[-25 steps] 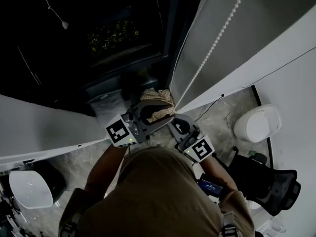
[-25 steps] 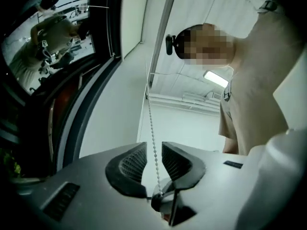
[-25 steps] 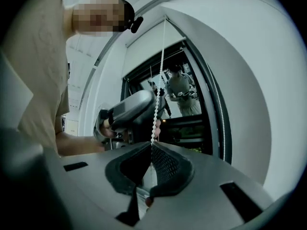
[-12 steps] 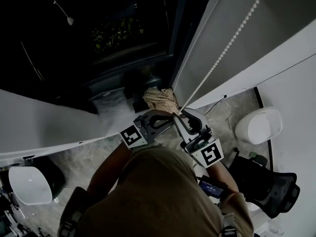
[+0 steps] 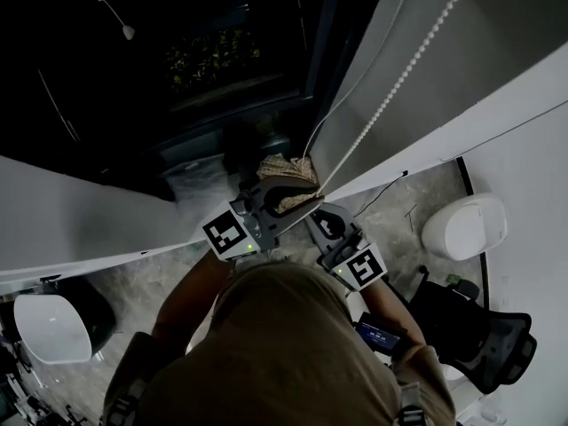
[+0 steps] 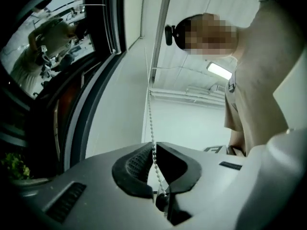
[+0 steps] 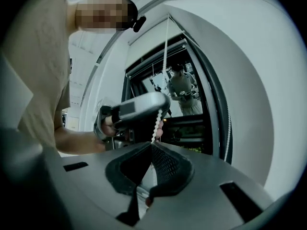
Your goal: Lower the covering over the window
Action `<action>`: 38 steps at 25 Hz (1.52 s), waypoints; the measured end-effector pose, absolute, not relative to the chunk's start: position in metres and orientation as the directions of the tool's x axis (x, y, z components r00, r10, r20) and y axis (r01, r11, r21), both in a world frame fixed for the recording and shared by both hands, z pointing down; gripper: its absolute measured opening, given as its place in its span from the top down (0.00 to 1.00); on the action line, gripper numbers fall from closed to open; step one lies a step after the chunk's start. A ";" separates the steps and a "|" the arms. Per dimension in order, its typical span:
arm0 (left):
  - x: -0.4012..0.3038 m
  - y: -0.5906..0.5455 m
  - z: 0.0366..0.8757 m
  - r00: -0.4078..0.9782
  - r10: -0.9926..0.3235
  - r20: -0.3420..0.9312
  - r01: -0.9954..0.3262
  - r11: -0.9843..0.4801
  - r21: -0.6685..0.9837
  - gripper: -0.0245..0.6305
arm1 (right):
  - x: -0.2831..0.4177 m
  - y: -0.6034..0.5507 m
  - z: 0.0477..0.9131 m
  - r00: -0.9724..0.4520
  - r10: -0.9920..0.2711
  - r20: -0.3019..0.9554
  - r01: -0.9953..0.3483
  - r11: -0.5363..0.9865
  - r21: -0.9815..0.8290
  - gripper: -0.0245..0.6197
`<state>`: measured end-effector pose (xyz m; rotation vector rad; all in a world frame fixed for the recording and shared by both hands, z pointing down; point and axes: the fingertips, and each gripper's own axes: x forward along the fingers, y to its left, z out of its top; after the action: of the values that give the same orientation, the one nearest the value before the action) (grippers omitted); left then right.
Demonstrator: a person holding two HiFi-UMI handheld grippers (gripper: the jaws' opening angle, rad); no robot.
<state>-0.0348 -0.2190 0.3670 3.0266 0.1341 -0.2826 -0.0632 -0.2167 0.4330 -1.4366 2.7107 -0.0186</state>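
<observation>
Bead chain point(image 5: 390, 94) ran straight, its long axis slanting from the head view's upper right down to both grippers, beside the dark window point(image 5: 177, 60). Right gripper point(image 7: 151, 142) was clamped on the chain. Left gripper point(image 6: 153, 143), higher up, had just been opening, its jaws slightly apart with the chain between them.

Grey marbled floor point(image 5: 120, 289) is the only carrier I see. On it there's a white rounded unit point(image 5: 463, 223) at right, a black mesh office chair point(image 5: 484, 335) near it, a thin dark cable point(image 5: 386, 187) along the wall, and a second white rounded unit point(image 5: 51, 331) far left. A tan patterned cloth point(image 5: 282, 169) sits at the window foot; I can't tell if it's on the floor.
</observation>
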 end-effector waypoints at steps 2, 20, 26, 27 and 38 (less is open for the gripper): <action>-0.030 -0.220 0.366 0.980 0.070 -0.188 0.089 -0.992 0.093 0.93 | -0.062 -0.214 0.431 -0.565 -0.822 -0.067 -0.823 0.568 -0.025 0.95; -0.046 -0.233 0.356 0.966 0.075 -0.248 0.094 -0.993 0.067 0.74 | -0.050 -0.226 0.419 -0.546 -0.834 -0.080 -0.834 0.550 -0.041 0.95; -0.025 -0.243 0.334 0.984 -0.004 -0.179 -0.001 -1.000 0.016 0.93 | -0.063 -0.214 0.394 -0.623 -0.773 -0.118 -0.778 0.628 -0.003 0.95; -0.028 -0.245 0.339 0.985 -0.020 -0.173 -0.020 -1.000 0.004 0.93 | -0.055 -0.211 0.382 -0.623 -0.766 -0.157 -0.774 0.633 -0.017 0.92; -0.017 -0.187 0.382 0.992 -0.108 -0.063 -0.109 -0.994 -0.018 0.93 | -0.025 -0.214 0.289 -0.695 -0.676 -0.242 -0.708 0.704 0.066 0.93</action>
<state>-0.0173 -0.1870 0.3816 3.1565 -0.1724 -0.0986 -0.0251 -0.2136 0.2891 -1.1146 2.7116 0.2288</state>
